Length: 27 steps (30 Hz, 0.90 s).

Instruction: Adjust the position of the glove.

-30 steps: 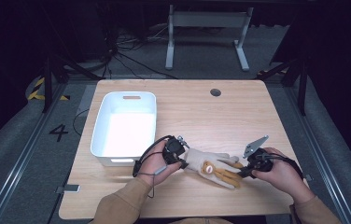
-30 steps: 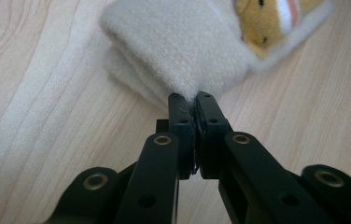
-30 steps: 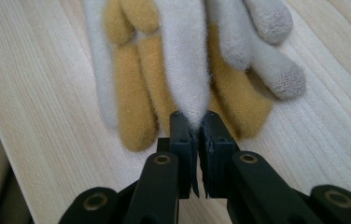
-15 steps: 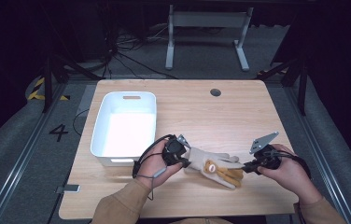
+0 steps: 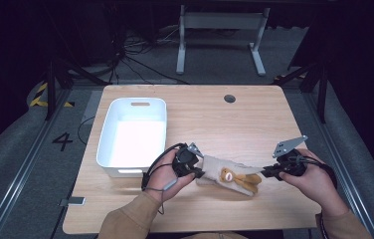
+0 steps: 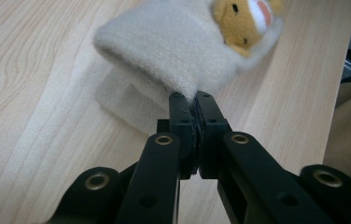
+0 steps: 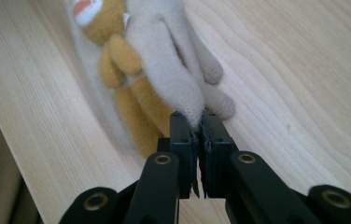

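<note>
A beige fleece glove (image 5: pixel 215 166) with a small orange bear (image 5: pixel 227 176) sewn on it lies near the table's front edge, stretched between both grippers. My left gripper (image 5: pixel 198 173) is shut on the glove's cuff edge (image 6: pixel 173 51), with the bear's face (image 6: pixel 243 21) beyond it. My right gripper (image 5: pixel 266 172) is shut on the tip of one beige glove finger (image 7: pixel 164 56), and the bear's body (image 7: pixel 113 51) lies to the left of that finger. In their own views, the left gripper (image 6: pixel 191 100) and the right gripper (image 7: pixel 193 121) both pinch fabric between closed jaws.
A white plastic bin (image 5: pixel 106 127), empty, stands at the left of the wooden table (image 5: pixel 215 119), just beyond my left hand. A round cable hole (image 5: pixel 230 98) sits at the far middle. The table's front edge runs close under both forearms.
The right hand has shifted slightly to the right and away from the person, with the glove finger still in its gripper. The left gripper has stayed in place on the cuff.
</note>
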Available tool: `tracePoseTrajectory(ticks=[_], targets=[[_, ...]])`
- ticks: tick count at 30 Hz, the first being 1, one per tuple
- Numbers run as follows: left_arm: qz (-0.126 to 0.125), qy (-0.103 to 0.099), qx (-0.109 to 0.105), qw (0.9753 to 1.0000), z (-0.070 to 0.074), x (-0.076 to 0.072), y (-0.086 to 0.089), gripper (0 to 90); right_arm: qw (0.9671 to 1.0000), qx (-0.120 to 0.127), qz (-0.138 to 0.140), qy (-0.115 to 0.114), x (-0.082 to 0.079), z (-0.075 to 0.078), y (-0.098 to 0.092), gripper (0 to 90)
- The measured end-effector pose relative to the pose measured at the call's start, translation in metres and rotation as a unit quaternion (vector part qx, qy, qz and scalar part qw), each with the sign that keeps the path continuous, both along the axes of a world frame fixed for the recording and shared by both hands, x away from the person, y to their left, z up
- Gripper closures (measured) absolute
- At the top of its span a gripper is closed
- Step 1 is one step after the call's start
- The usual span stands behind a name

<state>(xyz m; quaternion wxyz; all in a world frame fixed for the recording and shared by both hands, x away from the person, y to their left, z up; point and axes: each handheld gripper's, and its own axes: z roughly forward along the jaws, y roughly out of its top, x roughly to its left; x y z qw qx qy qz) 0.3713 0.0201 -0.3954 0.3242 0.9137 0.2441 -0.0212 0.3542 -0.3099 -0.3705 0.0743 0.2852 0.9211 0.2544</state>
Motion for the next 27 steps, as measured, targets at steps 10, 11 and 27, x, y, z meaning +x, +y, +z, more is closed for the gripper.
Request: tracePoseTrajectory(ticks=[10,11,27], targets=[[0.000,0.008,0.009,0.9999,-0.007,-0.002,0.000,87.9,0.9996,0.011,-0.016,-0.023,0.011,0.004,0.001,85.2],[0.000,0.008,0.009,0.9999,-0.007,-0.002,0.000,87.9,0.9996,0.011,-0.016,-0.023,0.011,0.004,0.001,85.2],[-0.006,0.018,0.062,0.9979,-0.028,0.004,-0.005,87.5,0.9995,0.008,-0.029,-0.011,0.033,-0.029,0.000,84.3]])
